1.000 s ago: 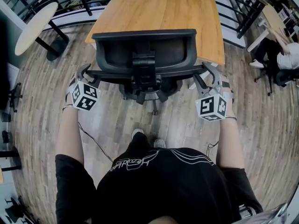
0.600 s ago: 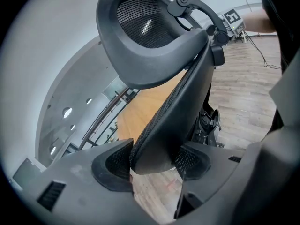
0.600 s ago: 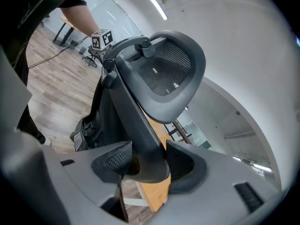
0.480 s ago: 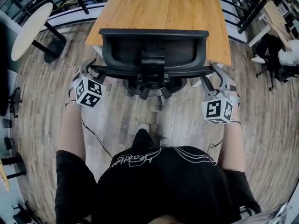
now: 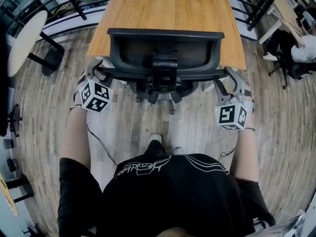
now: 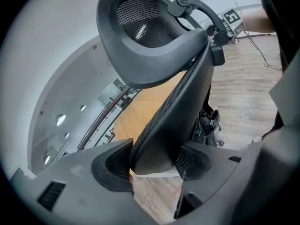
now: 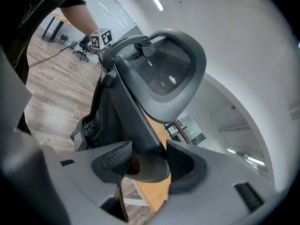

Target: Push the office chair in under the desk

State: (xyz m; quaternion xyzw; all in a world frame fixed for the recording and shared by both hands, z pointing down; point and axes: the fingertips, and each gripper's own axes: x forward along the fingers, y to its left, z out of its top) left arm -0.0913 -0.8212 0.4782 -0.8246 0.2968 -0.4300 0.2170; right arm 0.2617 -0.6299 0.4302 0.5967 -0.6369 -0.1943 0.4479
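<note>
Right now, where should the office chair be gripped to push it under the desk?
Take the office chair by its backrest's two side edges, from behind, one gripper per side: those rims fit between jaws, and a symmetric hold should push it straight under the desk. The left gripper and right gripper clamp there now.

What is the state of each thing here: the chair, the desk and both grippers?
office chair: upright, backrest at the desk's near edge, held on both sides.
desk: top bare where it shows.
left gripper: shut on the backrest's left edge.
right gripper: shut on the backrest's right edge.
</note>
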